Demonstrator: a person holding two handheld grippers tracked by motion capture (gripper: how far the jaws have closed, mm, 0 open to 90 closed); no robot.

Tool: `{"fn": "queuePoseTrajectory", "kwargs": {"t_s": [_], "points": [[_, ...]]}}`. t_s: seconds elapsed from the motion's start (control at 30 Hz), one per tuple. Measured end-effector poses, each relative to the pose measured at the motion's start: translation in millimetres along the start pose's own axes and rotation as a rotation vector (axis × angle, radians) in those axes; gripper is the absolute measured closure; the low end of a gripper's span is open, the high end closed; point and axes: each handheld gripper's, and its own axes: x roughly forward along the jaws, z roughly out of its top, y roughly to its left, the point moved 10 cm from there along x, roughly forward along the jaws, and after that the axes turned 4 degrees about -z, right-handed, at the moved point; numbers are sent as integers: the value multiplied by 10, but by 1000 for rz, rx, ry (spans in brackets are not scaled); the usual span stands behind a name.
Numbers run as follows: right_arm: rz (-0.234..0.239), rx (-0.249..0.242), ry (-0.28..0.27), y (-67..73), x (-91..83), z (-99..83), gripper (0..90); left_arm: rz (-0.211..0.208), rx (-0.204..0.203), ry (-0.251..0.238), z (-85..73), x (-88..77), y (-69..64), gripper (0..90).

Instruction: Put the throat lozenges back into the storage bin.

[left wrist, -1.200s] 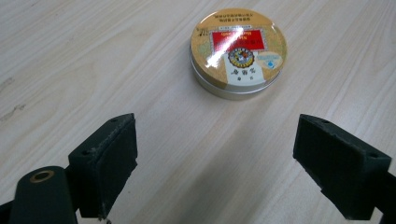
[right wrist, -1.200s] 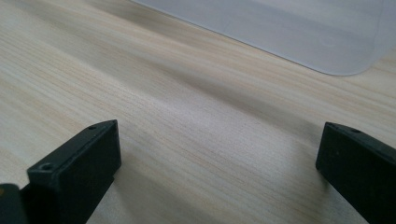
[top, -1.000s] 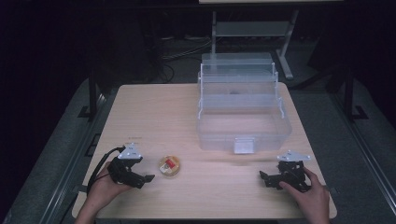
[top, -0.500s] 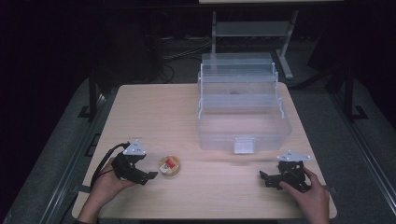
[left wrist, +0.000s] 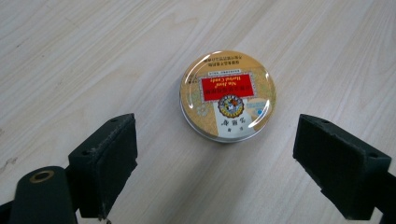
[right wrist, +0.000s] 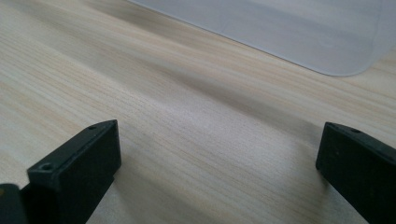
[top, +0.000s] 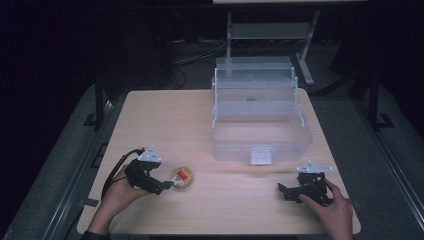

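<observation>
Two grippers rest low, jaws wide: left gripper [top: 165, 184] facing the round tin [left wrist: 228, 95], right gripper [top: 286, 190] on bare table [top: 235, 210].

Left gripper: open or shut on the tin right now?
Open. In the left gripper view the left gripper has its jaws spread wide, and the round tin lies flat beyond them, untouched.
</observation>
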Motion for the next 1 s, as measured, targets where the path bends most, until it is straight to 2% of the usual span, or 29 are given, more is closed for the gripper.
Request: {"fn": "queuePoseTrajectory", "kwargs": {"t_s": [1.0], "points": [[0, 0, 0, 0, -1, 0, 0, -21, 41, 74, 318, 160, -17, 131]]}}
